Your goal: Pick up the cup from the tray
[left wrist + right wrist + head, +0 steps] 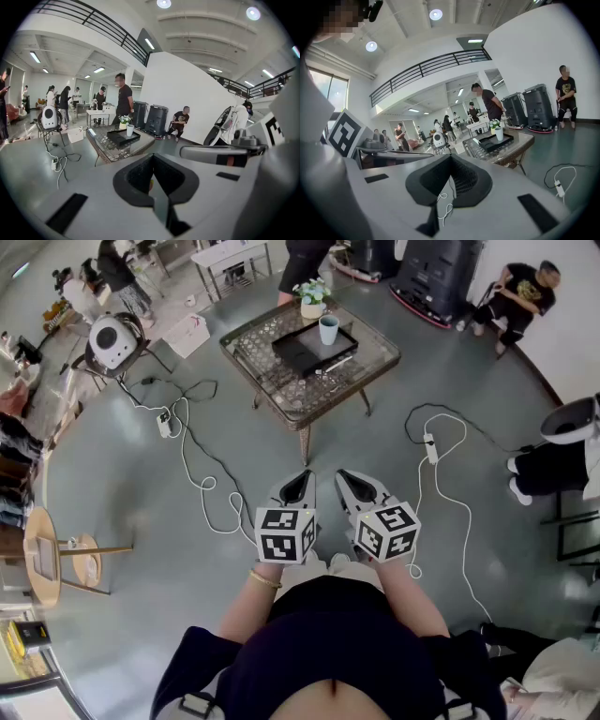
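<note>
A pale cup [328,329] stands upright at the far end of a black tray [309,351] on a glass-topped wicker table [370,357]. Both grippers are held close to my body, well short of the table. The left gripper [298,486] is shut and holds nothing. Beside it the right gripper [354,487] is also shut and holds nothing. From the left gripper [152,164] the cup [130,130] and tray [123,136] show far ahead. Past the right gripper [451,161], the cup [499,133] sits on the tray [492,142] to the right.
A potted plant [312,298] stands behind the cup. White cables [192,460] and a power strip [431,448] lie on the grey floor around the table. A white round device [112,341] sits at the left. A person [520,292] sits far right; others stand beyond the table.
</note>
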### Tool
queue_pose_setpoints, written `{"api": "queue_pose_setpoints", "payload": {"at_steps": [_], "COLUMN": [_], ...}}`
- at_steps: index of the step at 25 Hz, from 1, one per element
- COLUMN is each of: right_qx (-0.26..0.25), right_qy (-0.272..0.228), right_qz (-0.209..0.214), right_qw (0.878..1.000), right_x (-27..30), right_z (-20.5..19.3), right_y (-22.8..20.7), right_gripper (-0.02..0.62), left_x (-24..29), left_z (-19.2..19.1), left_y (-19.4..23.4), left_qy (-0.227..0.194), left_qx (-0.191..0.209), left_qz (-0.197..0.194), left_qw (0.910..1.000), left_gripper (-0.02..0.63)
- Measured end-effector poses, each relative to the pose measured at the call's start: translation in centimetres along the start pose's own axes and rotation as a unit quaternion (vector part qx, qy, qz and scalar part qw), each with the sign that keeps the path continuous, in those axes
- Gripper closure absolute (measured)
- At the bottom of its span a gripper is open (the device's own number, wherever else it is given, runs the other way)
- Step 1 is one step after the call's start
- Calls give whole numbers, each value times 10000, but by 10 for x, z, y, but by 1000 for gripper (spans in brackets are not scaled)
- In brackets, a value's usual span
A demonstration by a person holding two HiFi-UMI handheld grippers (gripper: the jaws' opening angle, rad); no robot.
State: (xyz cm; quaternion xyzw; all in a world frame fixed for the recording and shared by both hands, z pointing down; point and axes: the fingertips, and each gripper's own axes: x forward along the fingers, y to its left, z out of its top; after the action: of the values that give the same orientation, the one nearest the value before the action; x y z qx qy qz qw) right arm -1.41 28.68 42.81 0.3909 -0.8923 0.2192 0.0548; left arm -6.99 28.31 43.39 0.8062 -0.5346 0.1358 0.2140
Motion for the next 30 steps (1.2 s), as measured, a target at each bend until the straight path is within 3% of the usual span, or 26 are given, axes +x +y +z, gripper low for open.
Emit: {"api": "queue_pose_setpoints", "payload": {"at_steps": [15, 30], "right_qx": [-98, 14], "right_qy": [29, 32], "right_qz": [186, -4], "right_qw": [9998, 10000], "right_x": [18, 43], "right_z": [4, -1], "right_y": [4, 19], "right_gripper": [588, 588], "left_x": [9, 5], "left_z": [5, 5], "left_y": [12, 44], "left_qy": [-2, 30], "left_qx": [-26, 44], "left_qz": [29, -65], "left_qw": [10000, 10000], "left_gripper": [598, 598]}}
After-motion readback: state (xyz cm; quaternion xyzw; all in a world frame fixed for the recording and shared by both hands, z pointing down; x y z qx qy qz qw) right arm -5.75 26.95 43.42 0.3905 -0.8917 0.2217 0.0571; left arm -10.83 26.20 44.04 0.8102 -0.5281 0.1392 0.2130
